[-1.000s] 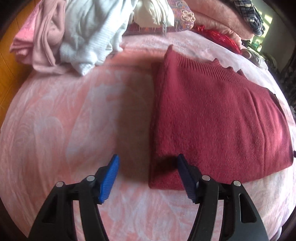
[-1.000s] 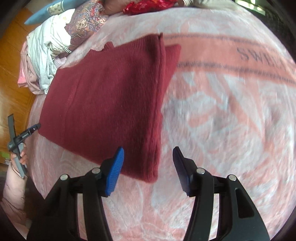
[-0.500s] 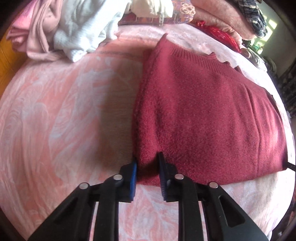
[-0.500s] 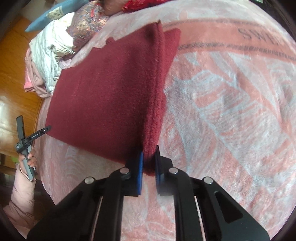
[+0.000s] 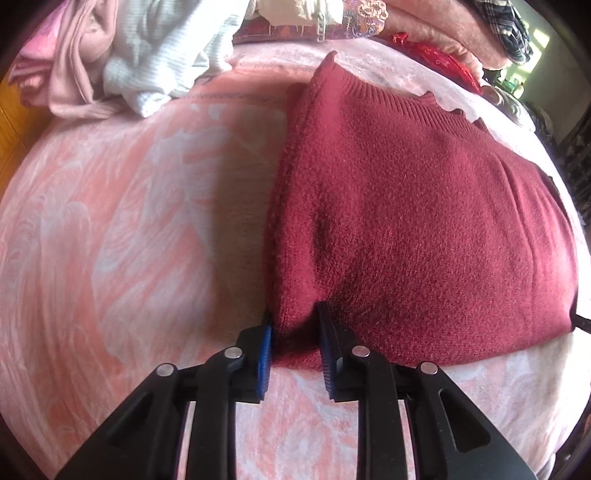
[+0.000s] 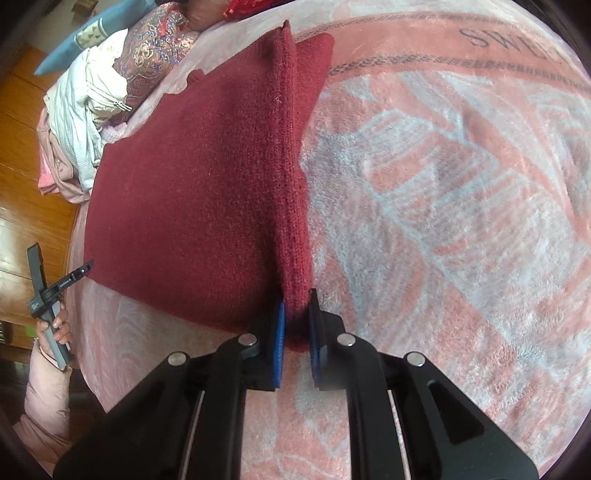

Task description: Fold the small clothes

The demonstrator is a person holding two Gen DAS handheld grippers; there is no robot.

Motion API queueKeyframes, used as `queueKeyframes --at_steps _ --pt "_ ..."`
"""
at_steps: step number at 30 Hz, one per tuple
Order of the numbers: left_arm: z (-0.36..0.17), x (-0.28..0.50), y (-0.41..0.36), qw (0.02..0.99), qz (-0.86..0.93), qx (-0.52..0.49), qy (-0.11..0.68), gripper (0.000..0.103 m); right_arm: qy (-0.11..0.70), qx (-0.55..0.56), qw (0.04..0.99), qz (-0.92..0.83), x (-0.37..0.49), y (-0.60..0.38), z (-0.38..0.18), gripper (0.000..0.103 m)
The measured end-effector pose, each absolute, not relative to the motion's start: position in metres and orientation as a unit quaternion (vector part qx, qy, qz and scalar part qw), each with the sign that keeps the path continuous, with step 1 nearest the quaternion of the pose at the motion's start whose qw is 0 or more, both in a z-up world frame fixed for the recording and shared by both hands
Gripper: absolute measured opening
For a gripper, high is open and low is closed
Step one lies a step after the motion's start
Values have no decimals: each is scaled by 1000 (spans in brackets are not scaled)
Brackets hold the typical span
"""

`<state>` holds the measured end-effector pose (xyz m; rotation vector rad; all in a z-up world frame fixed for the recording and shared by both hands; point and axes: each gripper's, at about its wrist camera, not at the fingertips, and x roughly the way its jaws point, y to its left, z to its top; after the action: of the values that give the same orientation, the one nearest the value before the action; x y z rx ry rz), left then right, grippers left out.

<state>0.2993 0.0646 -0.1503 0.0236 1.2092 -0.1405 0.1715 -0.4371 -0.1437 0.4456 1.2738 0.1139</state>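
A dark red knitted sweater (image 5: 406, 206) lies folded on a pink patterned blanket (image 5: 129, 221). My left gripper (image 5: 294, 314) pinches the sweater's near left corner between its blue pads; the jaws are easing open slightly, with knit still pressed between them. In the right wrist view the sweater (image 6: 192, 192) spreads to the left. My right gripper (image 6: 296, 299) is shut on its near right corner, and the edge stands up in a ridge running away from the pads. A hand (image 6: 55, 328) holds the left gripper's handle at the far left.
Loose pink and white clothes (image 5: 155, 55) are heaped at the blanket's far left, with more garments (image 5: 461, 33) along the back. The blanket (image 6: 443, 184) is bare to the right of the sweater. A wooden floor (image 6: 22, 184) shows past the left edge.
Both grippers have gone from open to shut on the sweater's near corners. The pinched edges now bunch up into ridges, and both cameras have come closer to the cloth.
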Motion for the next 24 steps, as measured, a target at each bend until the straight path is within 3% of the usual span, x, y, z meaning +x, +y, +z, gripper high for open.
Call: queueKeyframes --at_steps 3,5,6,8,10,11,15,19,24 --pt "-150 301 64 820 -59 11 569 28 595 197 778 47 174 -432 -142 11" --pt "-148 301 67 818 -51 11 572 39 598 199 775 46 176 -432 -139 15" --pt "-145 301 69 817 -45 11 574 43 599 204 773 45 176 -434 -131 26" --pt "-123 297 75 822 -39 2 568 45 568 208 794 47 169 -438 -101 37" --pt "-95 290 77 840 -37 1 541 49 544 192 815 52 161 -441 -71 57" --pt "-77 287 72 850 -39 9 526 58 538 181 822 50 160 -441 -60 59" --pt "-51 296 30 856 -78 29 509 63 538 164 825 48 173 -443 -41 60" --pt "-58 317 -22 844 -114 37 522 72 553 174 813 52 199 -443 -54 59" --pt "-80 337 -76 835 -131 50 532 75 580 178 794 42 232 -442 -83 59"
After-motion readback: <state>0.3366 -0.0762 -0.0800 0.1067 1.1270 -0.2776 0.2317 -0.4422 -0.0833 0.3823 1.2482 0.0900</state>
